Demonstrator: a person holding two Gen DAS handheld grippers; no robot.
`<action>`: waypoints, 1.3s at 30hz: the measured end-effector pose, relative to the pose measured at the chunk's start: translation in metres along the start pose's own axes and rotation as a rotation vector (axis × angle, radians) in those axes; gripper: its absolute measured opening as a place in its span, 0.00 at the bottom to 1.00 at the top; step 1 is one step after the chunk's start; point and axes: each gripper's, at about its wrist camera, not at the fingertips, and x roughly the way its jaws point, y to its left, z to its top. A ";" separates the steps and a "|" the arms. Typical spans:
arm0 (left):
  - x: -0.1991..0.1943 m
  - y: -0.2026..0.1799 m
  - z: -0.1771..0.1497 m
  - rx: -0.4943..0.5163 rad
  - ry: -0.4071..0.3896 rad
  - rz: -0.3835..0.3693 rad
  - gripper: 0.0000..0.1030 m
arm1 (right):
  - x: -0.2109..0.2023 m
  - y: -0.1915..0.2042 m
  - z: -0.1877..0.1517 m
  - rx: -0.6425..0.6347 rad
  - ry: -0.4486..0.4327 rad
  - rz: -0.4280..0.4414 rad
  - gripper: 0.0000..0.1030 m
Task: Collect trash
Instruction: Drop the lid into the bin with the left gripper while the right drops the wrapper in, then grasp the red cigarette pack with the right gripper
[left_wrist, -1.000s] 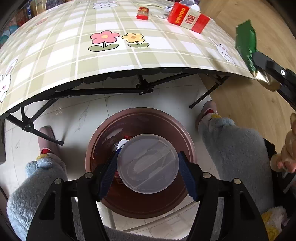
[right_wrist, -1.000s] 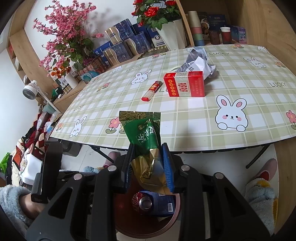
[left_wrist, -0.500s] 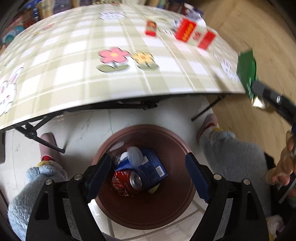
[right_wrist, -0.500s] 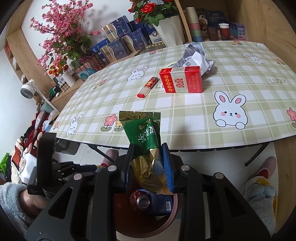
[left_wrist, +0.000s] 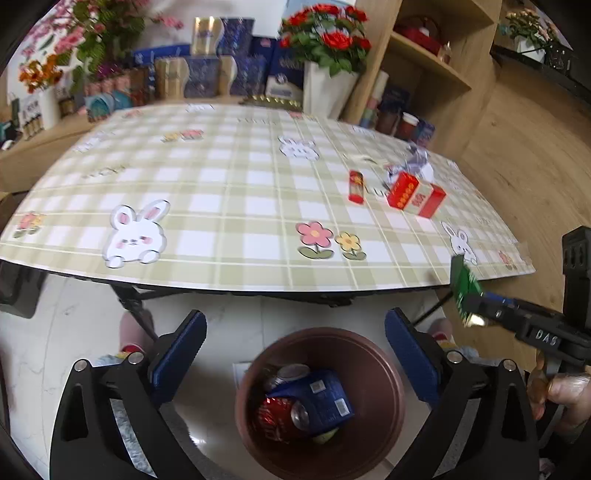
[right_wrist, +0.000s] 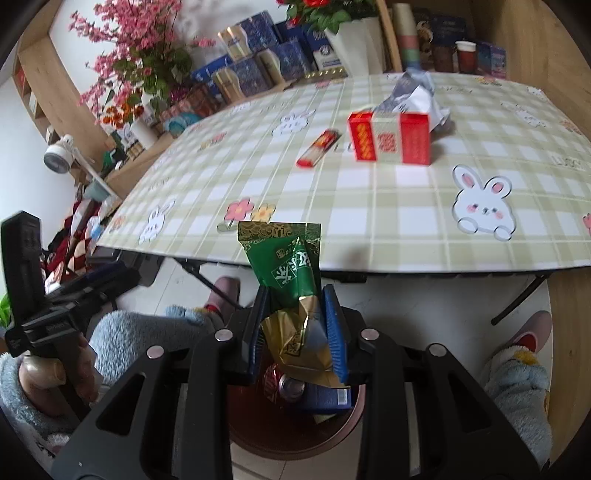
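**Trash round: bin part-filled, table not yet cleared**

Checked tablecloth with rabbits and flowers covers the table (left_wrist: 229, 206); shelves, boxes and flower pots stand behind it.

- Bin (left_wrist: 384, 373), brown, on the floor at the near table edge: I count a red can (left_wrist: 280, 415), a blue carton (left_wrist: 317, 398) and some scraps I cannot make out. Done, in my judgement.
- Left gripper (left_wrist: 291, 354): over the bin, jaws have just been opening, now spread wide with nothing between them.
- Right gripper (right_wrist: 299, 328): over the bin, jaws clenched on a green-and-gold wrapper (right_wrist: 291, 291). I judge this the next drop.
- Left on the table, far right: red lighter (right_wrist: 318, 147), red box (right_wrist: 391, 137) just right of it, crumpled paper (right_wrist: 413, 94) behind the box.

Roughly halfway by my count.
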 end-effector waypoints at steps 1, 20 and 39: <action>-0.004 0.001 -0.002 0.001 -0.016 0.011 0.93 | 0.002 0.003 -0.002 0.000 0.010 0.000 0.31; -0.009 0.023 -0.019 -0.041 -0.031 0.044 0.94 | 0.025 0.018 -0.021 -0.019 0.138 -0.005 0.35; -0.005 0.016 -0.020 -0.025 -0.016 0.045 0.94 | 0.022 0.010 -0.016 0.004 0.101 -0.065 0.89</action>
